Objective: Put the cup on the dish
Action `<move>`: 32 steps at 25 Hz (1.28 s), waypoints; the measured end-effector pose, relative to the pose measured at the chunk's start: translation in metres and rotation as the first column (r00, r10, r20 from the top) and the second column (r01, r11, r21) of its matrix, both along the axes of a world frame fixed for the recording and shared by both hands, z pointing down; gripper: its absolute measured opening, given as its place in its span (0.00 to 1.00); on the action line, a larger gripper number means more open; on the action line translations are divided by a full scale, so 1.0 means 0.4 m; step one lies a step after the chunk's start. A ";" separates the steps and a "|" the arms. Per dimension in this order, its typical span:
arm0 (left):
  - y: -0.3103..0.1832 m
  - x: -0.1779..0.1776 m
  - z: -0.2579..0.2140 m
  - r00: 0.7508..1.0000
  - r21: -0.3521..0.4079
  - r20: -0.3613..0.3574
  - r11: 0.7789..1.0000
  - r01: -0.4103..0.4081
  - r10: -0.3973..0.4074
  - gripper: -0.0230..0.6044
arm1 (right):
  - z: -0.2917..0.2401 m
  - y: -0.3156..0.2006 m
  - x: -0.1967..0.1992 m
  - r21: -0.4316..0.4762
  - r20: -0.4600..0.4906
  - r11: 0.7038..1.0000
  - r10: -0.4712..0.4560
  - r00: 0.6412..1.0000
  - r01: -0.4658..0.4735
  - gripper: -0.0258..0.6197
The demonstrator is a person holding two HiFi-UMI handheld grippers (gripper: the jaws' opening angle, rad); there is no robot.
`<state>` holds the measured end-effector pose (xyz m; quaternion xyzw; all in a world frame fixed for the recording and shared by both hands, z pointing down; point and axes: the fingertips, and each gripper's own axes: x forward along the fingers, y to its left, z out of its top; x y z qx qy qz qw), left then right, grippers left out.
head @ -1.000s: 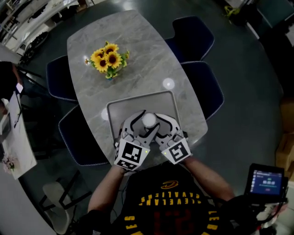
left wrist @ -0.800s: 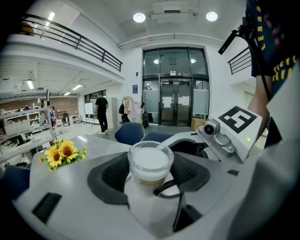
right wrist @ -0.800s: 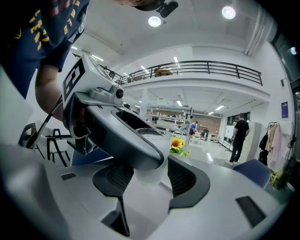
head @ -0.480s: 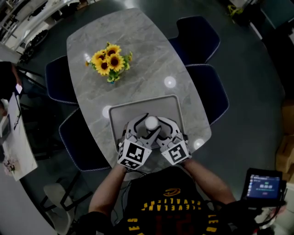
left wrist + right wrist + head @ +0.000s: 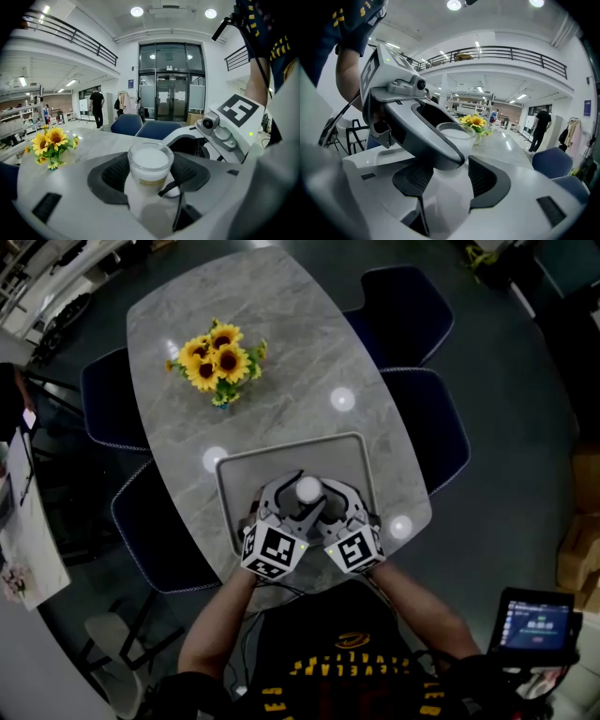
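Left tongs (image 5: 150, 174) clamped on cup (image 5: 149, 161) over dish (image 5: 251, 465) near worktop's (image 5: 281, 352) near edge; right tongs (image 5: 447, 179) open, empty, crowding close. Risk of knocking cup over on release.

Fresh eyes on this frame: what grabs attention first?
The cup with white contents, clamped between the pads of the left gripper, over the grey tray at the near end of the table. The right gripper sits beside it, jaws apart and empty. Yellow sunflowers stand out at the far end.
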<state>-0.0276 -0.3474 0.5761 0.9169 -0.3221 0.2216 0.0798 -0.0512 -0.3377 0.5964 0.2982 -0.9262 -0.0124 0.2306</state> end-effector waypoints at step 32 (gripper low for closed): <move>-0.012 -0.032 0.124 0.999 -0.053 -0.004 0.998 0.034 -0.035 0.47 | 0.093 0.073 0.067 -0.162 -0.096 0.985 0.036 0.995 -0.051 0.40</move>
